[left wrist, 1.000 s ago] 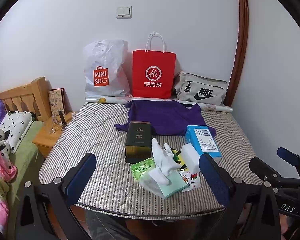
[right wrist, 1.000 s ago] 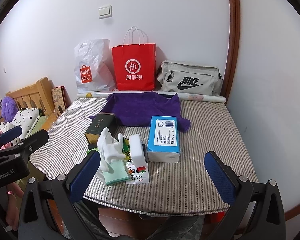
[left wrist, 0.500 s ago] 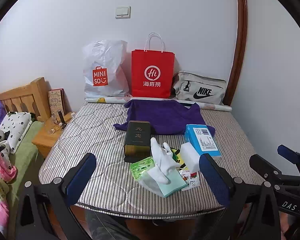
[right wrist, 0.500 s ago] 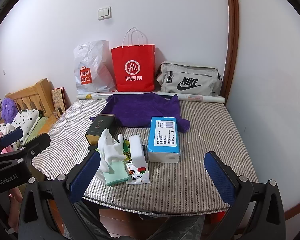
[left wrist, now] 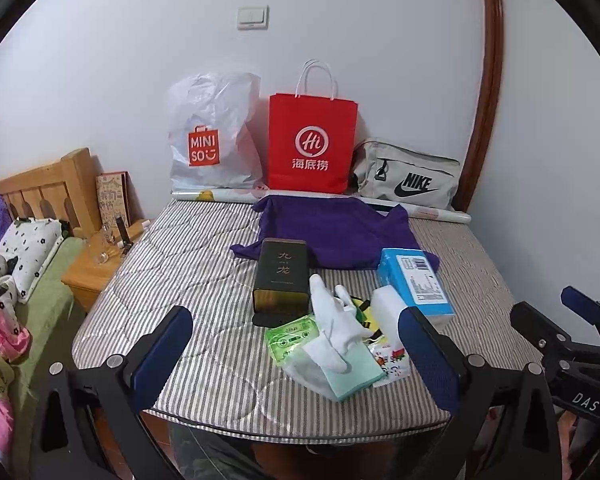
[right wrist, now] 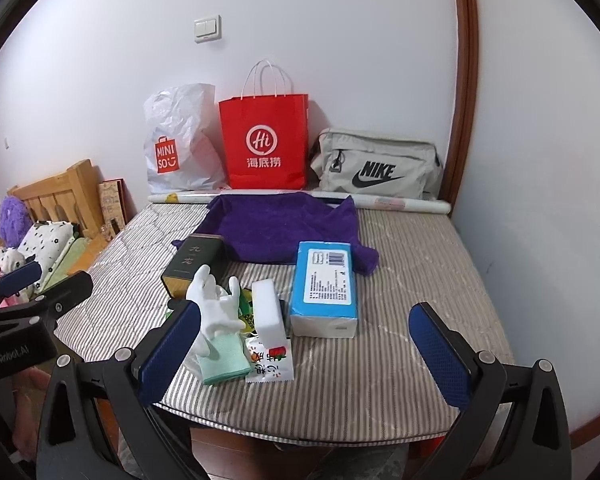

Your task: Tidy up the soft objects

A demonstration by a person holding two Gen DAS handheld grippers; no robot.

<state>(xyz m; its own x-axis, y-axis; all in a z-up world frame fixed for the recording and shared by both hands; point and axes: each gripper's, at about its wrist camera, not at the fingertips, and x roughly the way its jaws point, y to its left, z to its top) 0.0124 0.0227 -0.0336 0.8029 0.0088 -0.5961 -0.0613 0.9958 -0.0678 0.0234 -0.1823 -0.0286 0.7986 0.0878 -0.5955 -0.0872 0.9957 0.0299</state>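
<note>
Left wrist: both claws (left wrist: 296, 354) (right wrist: 304, 354) wide open, empty.

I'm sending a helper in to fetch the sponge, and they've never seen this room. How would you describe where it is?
Start at the striped mattress and find the blue tissue pack near its front edge. The white sponge block stands on edge just left of it, with the white glove on its other side. It is the only plain, unprinted white brick there.
</note>
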